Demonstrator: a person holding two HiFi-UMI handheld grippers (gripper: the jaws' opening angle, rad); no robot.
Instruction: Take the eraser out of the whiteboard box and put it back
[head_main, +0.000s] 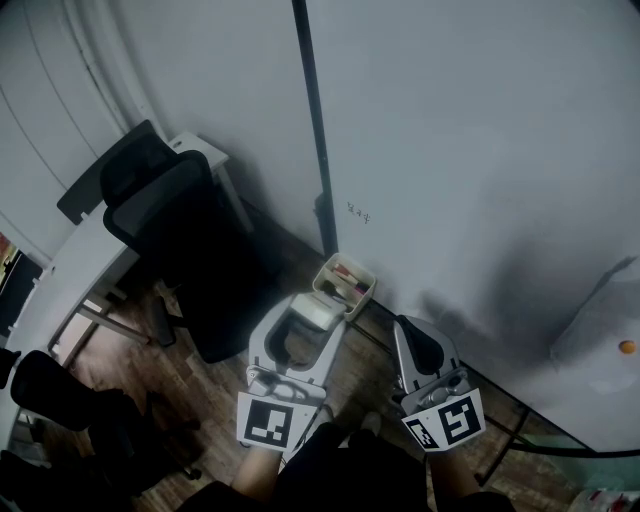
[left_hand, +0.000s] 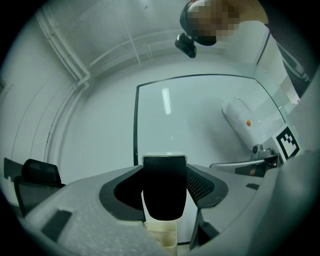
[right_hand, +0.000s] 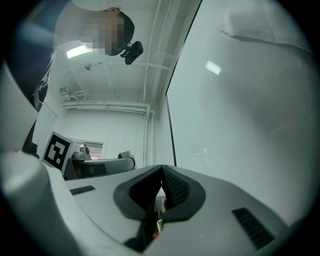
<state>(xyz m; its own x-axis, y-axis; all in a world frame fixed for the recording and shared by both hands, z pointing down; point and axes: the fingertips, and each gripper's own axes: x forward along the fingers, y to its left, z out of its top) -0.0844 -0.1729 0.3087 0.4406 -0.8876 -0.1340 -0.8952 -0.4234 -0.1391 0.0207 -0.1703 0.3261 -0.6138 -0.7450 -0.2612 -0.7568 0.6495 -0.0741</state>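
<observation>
My left gripper (head_main: 314, 318) is shut on the eraser (head_main: 316, 311), a white-backed block just in front of and slightly below the whiteboard box (head_main: 345, 283). The small cream box is fixed at the whiteboard's lower edge and holds markers. In the left gripper view the eraser's black felt face (left_hand: 165, 192) fills the gap between the two pads, and the box rim (left_hand: 162, 235) shows right under it. My right gripper (head_main: 416, 338) sits to the right of the box, shut, with nothing between its pads (right_hand: 172, 187).
The whiteboard (head_main: 480, 150) fills the right half, with a dark vertical frame bar (head_main: 312, 120) and an orange magnet (head_main: 626, 347) on a white sheet at far right. A black office chair (head_main: 180, 250) and a white desk (head_main: 70, 280) stand to the left over wooden floor.
</observation>
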